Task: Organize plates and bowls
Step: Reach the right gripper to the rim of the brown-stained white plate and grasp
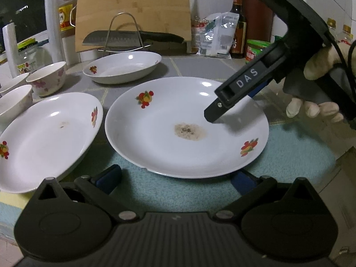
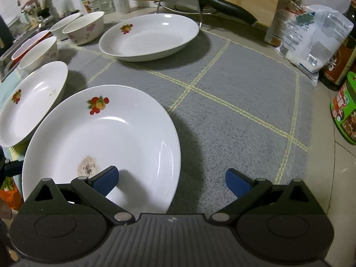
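A white plate (image 1: 187, 126) with fruit prints and a brown stain in its middle lies straight ahead of my left gripper (image 1: 175, 179), which is open with the near rim between its blue pads. My right gripper (image 2: 171, 181) is open too and straddles the right rim of that plate (image 2: 100, 133), one pad over the inside and one outside. One of its black fingers (image 1: 235, 89) hangs over the plate. A second plate (image 1: 44, 138) lies to the left, tilted, and a third (image 1: 122, 66) further back. Several flowered bowls (image 1: 47, 79) stand at the far left.
A knife (image 2: 224, 5) rests on a wire rack before a leaning wooden board (image 1: 133, 11). Bottles, a green-lidded jar (image 2: 344, 109) and bags (image 2: 316, 35) line the right side. A grey checked mat (image 2: 233, 93) covers the counter. A gloved hand (image 1: 318, 109) holds the right gripper.
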`<state>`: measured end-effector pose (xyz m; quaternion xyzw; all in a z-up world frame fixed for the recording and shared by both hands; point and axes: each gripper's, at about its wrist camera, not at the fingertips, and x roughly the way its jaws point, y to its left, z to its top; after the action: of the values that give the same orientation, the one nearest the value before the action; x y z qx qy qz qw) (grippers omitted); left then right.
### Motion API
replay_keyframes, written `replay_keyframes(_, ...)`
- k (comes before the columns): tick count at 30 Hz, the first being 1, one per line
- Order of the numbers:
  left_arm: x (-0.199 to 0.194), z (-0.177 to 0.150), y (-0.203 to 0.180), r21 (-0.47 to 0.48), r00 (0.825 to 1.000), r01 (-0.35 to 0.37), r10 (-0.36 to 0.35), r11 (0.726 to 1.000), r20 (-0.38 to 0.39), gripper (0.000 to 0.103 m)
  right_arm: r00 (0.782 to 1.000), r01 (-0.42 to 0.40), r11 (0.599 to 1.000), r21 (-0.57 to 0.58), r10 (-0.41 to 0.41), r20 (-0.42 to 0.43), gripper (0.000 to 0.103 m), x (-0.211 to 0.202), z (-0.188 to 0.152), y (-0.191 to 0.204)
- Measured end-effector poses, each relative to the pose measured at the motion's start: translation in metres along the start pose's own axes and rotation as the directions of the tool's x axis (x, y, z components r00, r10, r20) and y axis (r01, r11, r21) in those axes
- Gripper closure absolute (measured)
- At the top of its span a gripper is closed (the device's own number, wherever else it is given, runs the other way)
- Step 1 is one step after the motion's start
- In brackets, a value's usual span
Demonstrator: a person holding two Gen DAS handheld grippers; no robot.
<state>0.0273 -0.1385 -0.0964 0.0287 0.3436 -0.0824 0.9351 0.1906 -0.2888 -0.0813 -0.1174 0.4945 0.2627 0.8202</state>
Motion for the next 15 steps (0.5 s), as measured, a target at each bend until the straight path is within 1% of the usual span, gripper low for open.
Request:
replay_keyframes(3,0.0,0.001,-0.002,-0.005,1.0,-0.012,0.012,1.0,-0.004,0.0,1.0,-0.021,1.0,-0.02,0.021,0.006,0.0,-0.001,0.0,-0.001)
replay_keyframes(6,0.0,0.0,-0.002,-0.005,1.0,-0.011,0.011,1.0,-0.001,0.0,0.996,-0.087,0.995,-0.05,0.089,0.019,0.0,-0.002,0.002,-0.003)
replay_keyframes(10,-0.001,-0.002,-0.002,0.0,1.0,-0.007,0.007,1.0,0.008,0.0,0.983,-0.178,0.974,-0.138,0.183,0.023,0.0,0.001,0.008,0.002)
replay_keyframes(13,-0.001,-0.003,-0.001,0.006,1.0,0.0,0.0,1.0,0.015,0.0,0.972,-0.228,0.955,-0.189,0.235,0.012,0.0,0.004,0.014,0.004)
replay_keyframes(15,0.0,-0.004,0.0,0.01,1.0,0.005,-0.005,1.0,0.021,0.0,0.961,-0.267,0.939,-0.219,0.276,0.011,0.0,0.005,0.017,0.003)
